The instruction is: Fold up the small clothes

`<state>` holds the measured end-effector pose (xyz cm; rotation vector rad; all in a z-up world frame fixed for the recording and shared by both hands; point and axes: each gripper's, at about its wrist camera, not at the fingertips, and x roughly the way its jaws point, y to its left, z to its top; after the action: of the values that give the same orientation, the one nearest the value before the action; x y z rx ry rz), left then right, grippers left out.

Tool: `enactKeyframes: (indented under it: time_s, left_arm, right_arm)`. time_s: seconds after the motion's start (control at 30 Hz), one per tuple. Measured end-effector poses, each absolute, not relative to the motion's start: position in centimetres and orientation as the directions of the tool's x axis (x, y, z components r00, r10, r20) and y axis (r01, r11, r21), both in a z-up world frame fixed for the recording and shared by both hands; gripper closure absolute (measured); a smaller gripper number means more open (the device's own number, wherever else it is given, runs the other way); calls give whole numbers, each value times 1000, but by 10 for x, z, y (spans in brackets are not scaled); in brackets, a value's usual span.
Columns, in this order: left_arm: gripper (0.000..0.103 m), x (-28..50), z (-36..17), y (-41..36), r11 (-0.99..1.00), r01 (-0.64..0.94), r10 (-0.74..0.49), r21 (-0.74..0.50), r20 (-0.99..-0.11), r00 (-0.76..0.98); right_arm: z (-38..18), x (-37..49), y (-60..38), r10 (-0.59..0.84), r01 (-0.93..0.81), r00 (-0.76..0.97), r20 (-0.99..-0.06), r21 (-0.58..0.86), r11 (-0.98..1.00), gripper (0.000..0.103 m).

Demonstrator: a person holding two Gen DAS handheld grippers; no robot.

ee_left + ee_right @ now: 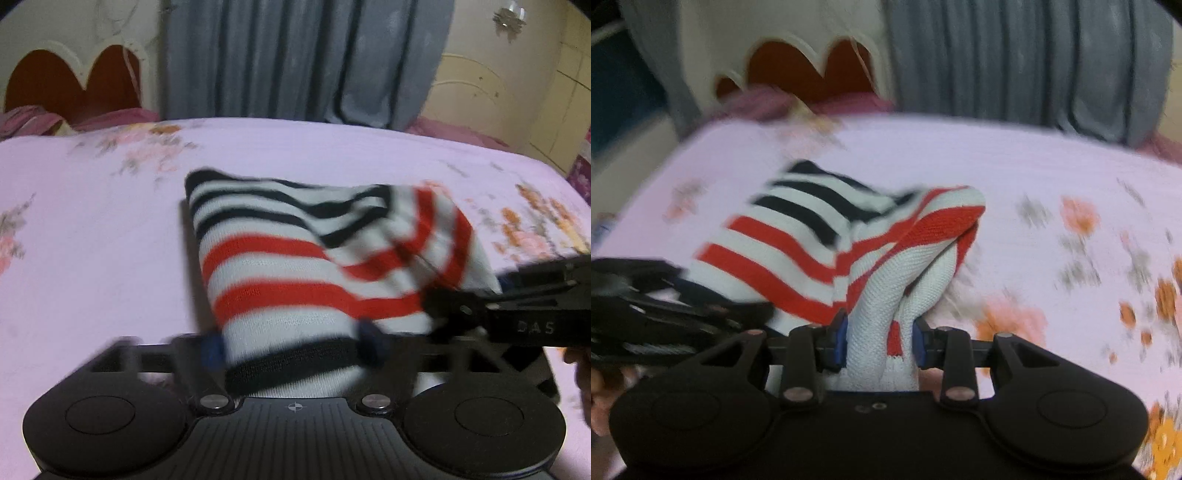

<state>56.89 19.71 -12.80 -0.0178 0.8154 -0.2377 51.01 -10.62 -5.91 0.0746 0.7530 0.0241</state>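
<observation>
A small knit garment with white, red and black stripes lies bunched on the pink floral bed sheet. In the left wrist view its black-striped hem sits between the blue pads of my left gripper, whose jaws stand wide apart and open. My right gripper comes in from the right, at the garment's right edge. In the right wrist view my right gripper is shut on a bunched white and red fold of the garment, lifting it. The left gripper shows blurred at the left.
The sheet spreads out on all sides of the garment. At the far side hang a grey curtain and a cream headboard with red heart cut-outs. Magenta bedding lies at the far left. A hand shows at the right edge.
</observation>
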Motion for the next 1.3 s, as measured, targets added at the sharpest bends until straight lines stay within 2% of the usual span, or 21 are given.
enactKeyframes:
  time_s: [0.03, 0.1, 0.13, 0.27, 0.37, 0.4, 0.43, 0.47, 0.5, 0.6, 0.67, 0.7, 0.77, 0.83, 0.97, 1.03, 1.1, 1.2, 1.3]
  left_arm:
    - [0, 570, -136, 199, 975, 189, -215, -118, -712, 668]
    - [0, 573, -148, 215, 955, 138, -288, -263, -710, 643]
    - [0, 573, -150, 219, 949, 131, -302, -286, -706, 640]
    - [0, 574, -146, 210, 960, 171, -279, -222, -703, 654]
    - [0, 564, -128, 216, 968, 197, -251, -157, -681, 688]
    - [4, 558, -120, 218, 972, 197, -230, -125, -657, 718]
    - [19, 554, -112, 221, 975, 199, -218, -102, -631, 745]
    - [29, 553, -103, 224, 975, 203, -216, -92, -617, 757]
    - [44, 555, -96, 228, 974, 205, -218, -92, -612, 760]
    - [46, 570, -89, 220, 965, 249, -249, -86, -612, 751]
    - [46, 582, -96, 205, 952, 294, -274, -84, -658, 701]
    - [46, 588, -104, 198, 951, 302, -260, -62, -687, 678]
    - [46, 590, -115, 192, 953, 296, -250, -58, -704, 665]
    - [46, 591, -117, 197, 956, 277, -264, -97, -698, 665]
    - [46, 583, -113, 192, 955, 291, -243, -52, -699, 673]
    - [54, 571, -101, 190, 953, 300, -239, -31, -683, 691]
    - [56, 552, -92, 191, 952, 306, -239, -15, -663, 710]
    - [67, 517, -84, 194, 951, 303, -267, -60, -653, 708]
    - [69, 489, -89, 189, 955, 292, -245, -45, -675, 696]
  right_arm:
    - [-71, 512, -113, 58, 24, 713, -699, 106, 994, 70]
    - [-82, 508, -128, 103, 38, 725, -681, 189, 981, 70]
    - [-81, 507, -131, 110, 41, 726, -679, 202, 979, 70]
    - [-78, 507, -129, 100, 42, 722, -684, 187, 981, 68]
    - [-75, 507, -134, 95, 57, 721, -686, 195, 979, 60]
    - [-72, 504, -133, 82, 65, 721, -688, 185, 981, 56]
    - [-65, 500, -131, 47, 76, 735, -677, 151, 986, 56]
    - [-55, 495, -128, 0, 84, 761, -648, 99, 992, 55]
    - [-48, 493, -124, -25, 85, 782, -623, 66, 994, 57]
    - [-33, 501, -114, -41, 64, 808, -588, 19, 998, 68]
    - [-37, 519, -106, -32, 31, 785, -619, -13, 999, 75]
    - [-42, 526, -103, -35, 22, 768, -640, -29, 999, 84]
    - [-63, 540, -103, -76, 28, 713, -697, -80, 996, 83]
    - [-65, 541, -106, -65, 36, 719, -692, -56, 998, 83]
    - [-65, 538, -105, -68, 35, 720, -691, -61, 997, 81]
    - [-56, 532, -105, -74, 43, 723, -687, -62, 997, 80]
    - [-45, 515, -101, -55, 20, 749, -660, -60, 998, 79]
    - [-36, 485, -91, -10, -34, 755, -655, -55, 998, 81]
    - [-39, 455, -79, 19, -80, 739, -673, -60, 995, 82]
